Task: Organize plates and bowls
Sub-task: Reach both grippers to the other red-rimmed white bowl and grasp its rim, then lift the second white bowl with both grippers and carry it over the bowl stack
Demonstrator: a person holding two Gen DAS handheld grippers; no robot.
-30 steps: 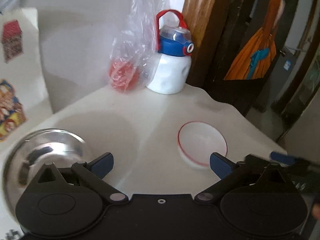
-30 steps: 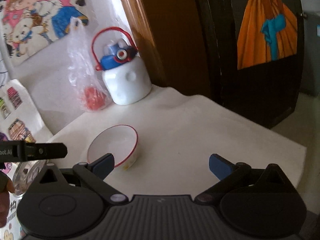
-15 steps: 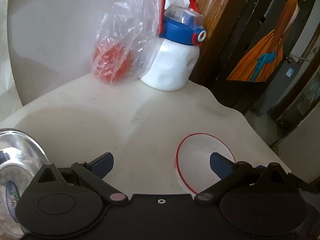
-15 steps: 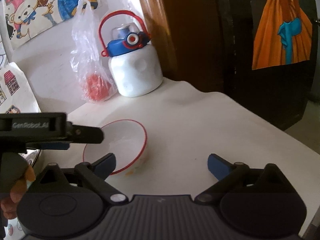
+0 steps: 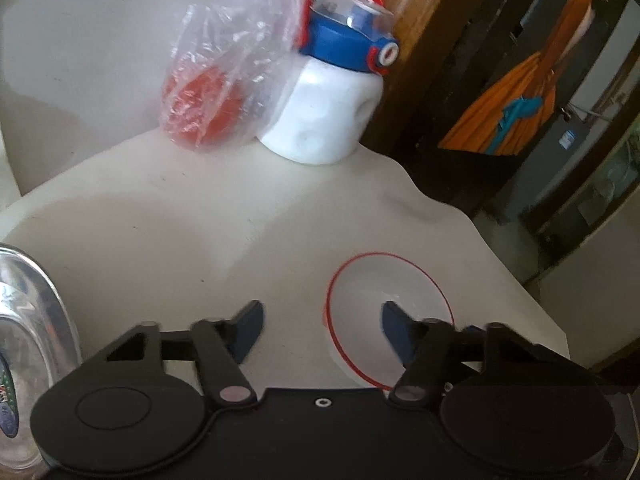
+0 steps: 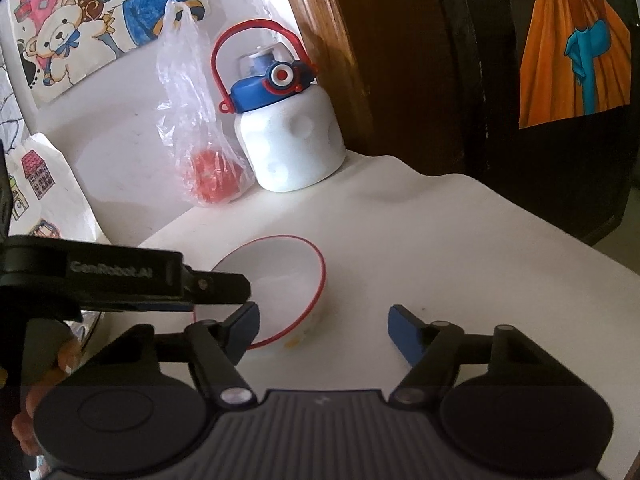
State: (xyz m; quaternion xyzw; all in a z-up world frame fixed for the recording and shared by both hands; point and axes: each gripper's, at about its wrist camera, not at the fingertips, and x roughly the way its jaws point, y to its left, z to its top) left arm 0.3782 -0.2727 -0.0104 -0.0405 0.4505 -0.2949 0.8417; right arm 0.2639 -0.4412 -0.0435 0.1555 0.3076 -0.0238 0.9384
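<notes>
A white bowl with a red rim (image 5: 396,280) (image 6: 280,276) sits on the white table (image 5: 200,240). My left gripper (image 5: 322,320) straddles the bowl's near-left rim: one blue finger (image 5: 394,324) is inside the bowl, the other outside. Its jaws are closing and the pads stand apart from the rim. My right gripper (image 6: 323,323) straddles the opposite rim. Its left finger (image 6: 246,326) is over the bowl's inside, its right finger on the table side. Its jaws are closing too, without touching. A shiny steel dish (image 5: 28,320) lies at the far left.
At the back stand a white bottle (image 5: 328,120) (image 6: 292,148) with a blue lid and red handle, and a clear plastic bag (image 5: 212,92) (image 6: 204,160) with something red inside. The table's edge (image 6: 560,256) drops off on the right before a dark wooden door. A hand (image 6: 44,384) holds the left gripper.
The left gripper has moved forward and down to the bowl, and the steel dish has slid to the view's left edge. Both pairs of jaws have narrowed around the bowl's rim.
</notes>
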